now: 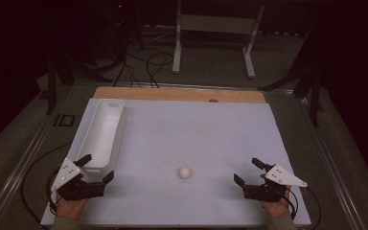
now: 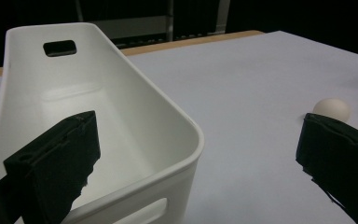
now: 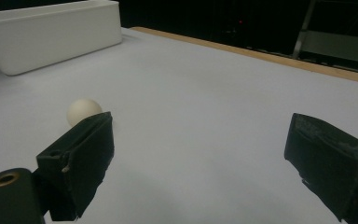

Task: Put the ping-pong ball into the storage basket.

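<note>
Pale blue-grey sheet [image 1: 196, 139] covers the table, flat and bare in the middle; a strip of light wood edge [image 1: 182, 94] shows along its far side. White plastic bin [image 1: 103, 132], long and narrow, lies along the sheet's left edge, running front to back; handle slot cut in its far end wall, inside looks empty in the left gripper view. Small white ball [image 1: 185, 172] sits on the sheet near the front, roughly centre, well apart from the bin.

Left gripper [image 1: 97, 168] at front left, held in a hand [image 1: 69, 206], jaws spread wide, straddling the bin's near right corner: one jaw over the bin interior, the other out over the sheet. Nothing between them but that corner. Right gripper [image 1: 249, 171] at front right, hand [image 1: 275, 206] behind it, jaws also spread wide, gripping nothing, ball off to its left.

Room dim, very dark at the sides. Grey floor beyond the table, loose black cables [image 1: 146, 64] on it, a white metal stand [image 1: 215, 36] farther back.
</note>
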A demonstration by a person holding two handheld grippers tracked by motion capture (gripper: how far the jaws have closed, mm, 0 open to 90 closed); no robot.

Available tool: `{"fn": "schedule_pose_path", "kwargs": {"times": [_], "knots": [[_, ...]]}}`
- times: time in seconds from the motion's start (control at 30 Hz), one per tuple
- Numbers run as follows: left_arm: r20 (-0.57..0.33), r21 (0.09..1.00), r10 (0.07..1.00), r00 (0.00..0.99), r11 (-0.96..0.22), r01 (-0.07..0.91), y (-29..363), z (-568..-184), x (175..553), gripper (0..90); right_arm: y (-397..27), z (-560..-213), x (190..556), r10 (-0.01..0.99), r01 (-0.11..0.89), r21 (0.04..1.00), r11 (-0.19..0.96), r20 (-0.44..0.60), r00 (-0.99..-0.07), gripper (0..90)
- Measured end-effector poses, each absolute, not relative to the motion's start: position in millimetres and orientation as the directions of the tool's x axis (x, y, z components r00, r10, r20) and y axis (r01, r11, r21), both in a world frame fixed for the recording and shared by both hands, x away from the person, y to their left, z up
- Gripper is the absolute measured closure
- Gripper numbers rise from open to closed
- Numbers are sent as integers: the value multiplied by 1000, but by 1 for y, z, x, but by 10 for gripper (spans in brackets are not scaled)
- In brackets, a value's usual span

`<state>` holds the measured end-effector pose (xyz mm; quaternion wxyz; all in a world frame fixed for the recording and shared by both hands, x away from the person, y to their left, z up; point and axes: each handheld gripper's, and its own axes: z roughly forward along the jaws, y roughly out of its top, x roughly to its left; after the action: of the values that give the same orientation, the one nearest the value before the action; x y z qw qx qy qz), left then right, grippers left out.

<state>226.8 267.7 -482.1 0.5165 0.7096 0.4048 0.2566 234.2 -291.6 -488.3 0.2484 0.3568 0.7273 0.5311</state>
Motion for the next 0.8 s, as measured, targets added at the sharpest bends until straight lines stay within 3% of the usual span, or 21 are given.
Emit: {"fn": "schedule_pose_path", "kwargs": {"times": [0.8], "knots": [[21, 926, 839, 544, -221, 305, 257, -465, 224, 1, -291, -491, 236, 791, 273, 946, 177, 28, -611, 79]]}}
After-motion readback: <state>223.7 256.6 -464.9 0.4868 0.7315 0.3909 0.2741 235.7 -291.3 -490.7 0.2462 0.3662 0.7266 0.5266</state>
